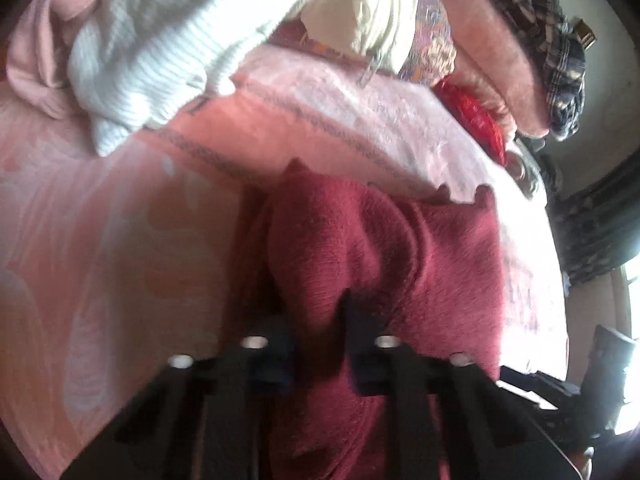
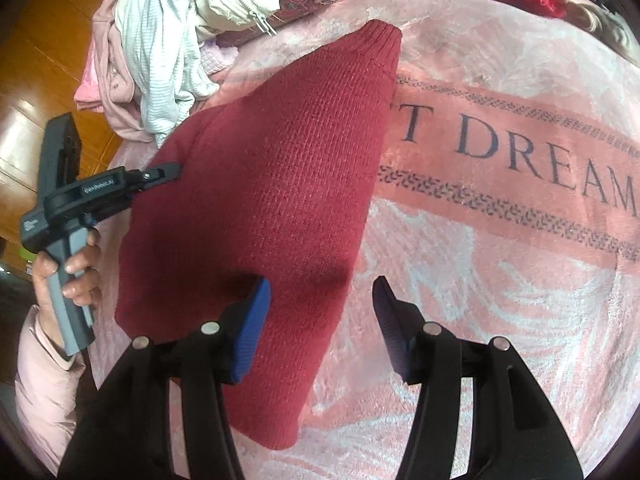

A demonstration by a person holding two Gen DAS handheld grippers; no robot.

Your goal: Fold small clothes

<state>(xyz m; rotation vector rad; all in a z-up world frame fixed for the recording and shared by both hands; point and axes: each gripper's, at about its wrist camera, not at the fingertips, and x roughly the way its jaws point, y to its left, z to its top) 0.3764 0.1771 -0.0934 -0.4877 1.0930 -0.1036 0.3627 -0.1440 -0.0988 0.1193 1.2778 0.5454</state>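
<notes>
Left wrist view: sits on left gripper (image 1: 316, 320), looks down along fingers, very close to red knit (image 1: 392, 248), blurry. Right wrist view: sits on right gripper (image 2: 322, 320), looks down from higher, further back, sees more blanket (image 2: 500, 260). Both views share red knit, blanket, clothes pile (image 2: 168, 40). Right view also sees left gripper at left edge.

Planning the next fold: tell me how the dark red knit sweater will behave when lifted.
The dark red knit sweater probably flops: it bunches where the left gripper pinches it. Its fuzzy knit likely grips the pads rather than slipping. It should drag on the plush pink blanket.
</notes>
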